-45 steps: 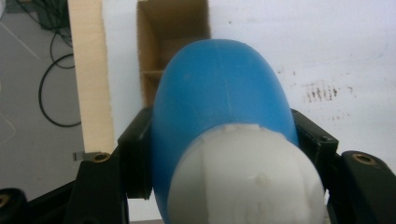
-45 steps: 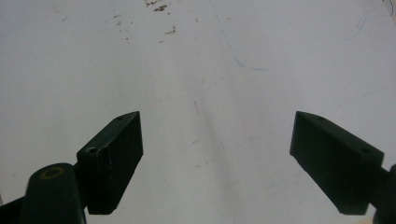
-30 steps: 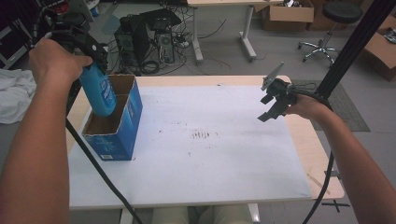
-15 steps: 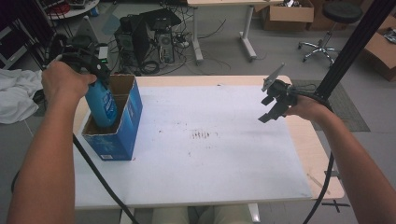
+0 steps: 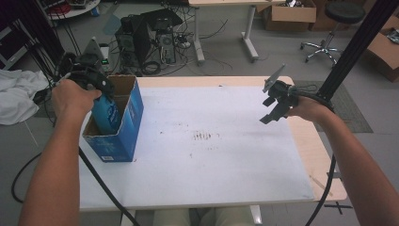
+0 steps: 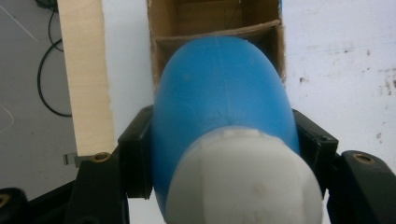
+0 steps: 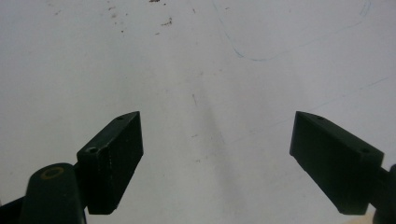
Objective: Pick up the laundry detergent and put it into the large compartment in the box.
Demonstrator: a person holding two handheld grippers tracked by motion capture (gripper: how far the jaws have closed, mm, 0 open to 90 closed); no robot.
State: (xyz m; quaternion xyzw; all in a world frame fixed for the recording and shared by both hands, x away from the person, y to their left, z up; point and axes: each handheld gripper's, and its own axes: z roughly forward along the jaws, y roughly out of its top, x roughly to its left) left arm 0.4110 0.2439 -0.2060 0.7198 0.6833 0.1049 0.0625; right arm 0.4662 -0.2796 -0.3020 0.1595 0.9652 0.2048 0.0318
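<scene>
Surroundings: a white table top (image 5: 211, 155) with pale wooden edges carries a blue cardboard box (image 5: 120, 136), open at the top, near its left edge. Beyond the far edge stand a computer tower (image 5: 136, 40) amid loose cables, a second table's legs (image 5: 200, 37) and an office stool (image 5: 341, 14). White cloth (image 5: 16, 96) lies on the floor at the left. A black slanting pole (image 5: 353, 47) rises at the right, behind the right hand. The middle of the table top bears only dark scuff marks (image 5: 204, 136).

Left gripper (image 5: 87, 77): held above the box, jaws clamped on either side of a blue bottle (image 5: 107, 115) with a white cap (image 6: 243, 182). In the high view the bottle's lower part is inside the box, partly hidden by the near wall. In the left gripper view the bottle (image 6: 219, 107) points down into the box's cardboard interior (image 6: 215, 23); whether its base touches the bottom cannot be told.

Right gripper (image 5: 275, 101): held above the right part of the table, well apart from the box. In the right gripper view its jaws stand wide, nothing between them, over bare table surface (image 7: 196, 70).
</scene>
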